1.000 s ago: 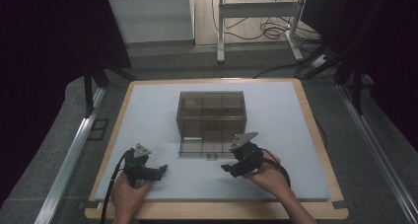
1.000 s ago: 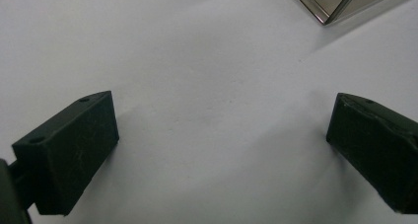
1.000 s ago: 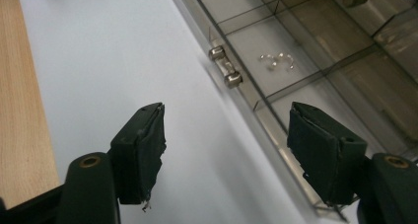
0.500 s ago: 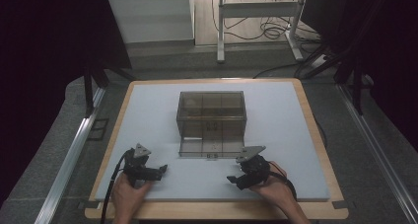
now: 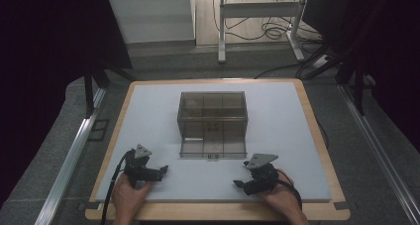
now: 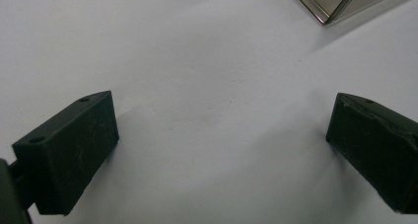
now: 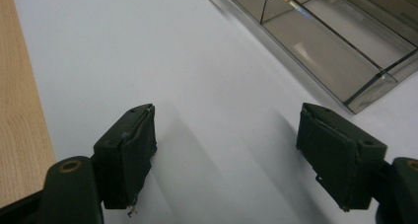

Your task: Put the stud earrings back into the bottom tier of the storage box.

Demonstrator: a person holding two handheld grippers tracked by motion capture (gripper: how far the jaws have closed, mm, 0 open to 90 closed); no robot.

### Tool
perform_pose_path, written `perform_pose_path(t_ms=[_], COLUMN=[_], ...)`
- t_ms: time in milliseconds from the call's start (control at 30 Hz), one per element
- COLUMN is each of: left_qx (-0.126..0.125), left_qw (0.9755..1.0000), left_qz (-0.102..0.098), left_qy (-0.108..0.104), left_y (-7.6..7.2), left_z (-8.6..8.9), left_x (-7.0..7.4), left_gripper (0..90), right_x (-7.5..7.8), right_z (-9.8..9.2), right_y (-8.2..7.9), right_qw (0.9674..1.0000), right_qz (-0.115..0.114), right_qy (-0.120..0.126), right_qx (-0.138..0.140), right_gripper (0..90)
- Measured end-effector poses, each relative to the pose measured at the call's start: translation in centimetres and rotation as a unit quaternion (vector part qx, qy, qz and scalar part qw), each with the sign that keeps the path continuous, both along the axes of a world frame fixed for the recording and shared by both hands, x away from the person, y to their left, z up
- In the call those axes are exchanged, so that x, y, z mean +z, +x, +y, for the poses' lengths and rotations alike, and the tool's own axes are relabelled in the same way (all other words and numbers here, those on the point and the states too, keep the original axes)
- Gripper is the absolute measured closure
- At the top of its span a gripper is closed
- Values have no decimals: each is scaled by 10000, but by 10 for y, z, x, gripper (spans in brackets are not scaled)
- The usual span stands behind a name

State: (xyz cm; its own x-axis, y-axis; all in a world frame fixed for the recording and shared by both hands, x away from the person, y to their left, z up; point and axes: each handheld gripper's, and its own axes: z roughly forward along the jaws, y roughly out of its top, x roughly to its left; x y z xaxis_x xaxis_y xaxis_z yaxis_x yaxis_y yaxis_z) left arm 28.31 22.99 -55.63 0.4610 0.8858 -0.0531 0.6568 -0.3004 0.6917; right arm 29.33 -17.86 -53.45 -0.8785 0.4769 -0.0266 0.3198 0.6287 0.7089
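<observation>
While my right gripper (image 5: pixel 241 178) has just been opening, nothing between its jaws, my left gripper (image 5: pixel 163 169) gapes wide near the plastic box (image 5: pixel 213 117).

No readable text

No word, number, brand or sign can be read anywhere. The smoky clear box (image 5: pixel 212 117) carries a few small dark marks on its front wall and on its folded-down front flap, but they are too small and blurred to make out as letters.
</observation>
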Motion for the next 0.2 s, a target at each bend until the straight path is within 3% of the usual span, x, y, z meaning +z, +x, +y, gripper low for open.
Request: perform_pose_path(t_ms=[200], left_qx=[-1], left_qw=[10000], left_qz=[1], left_qy=[1], left_y=[0], left_z=[0], left_x=[0], left_gripper=[0], right_x=[-2], right_z=[-1], right_y=[-1], right_qw=[10000], right_qz=[-29], right_qy=[58], right_qx=[5], right_gripper=[207])
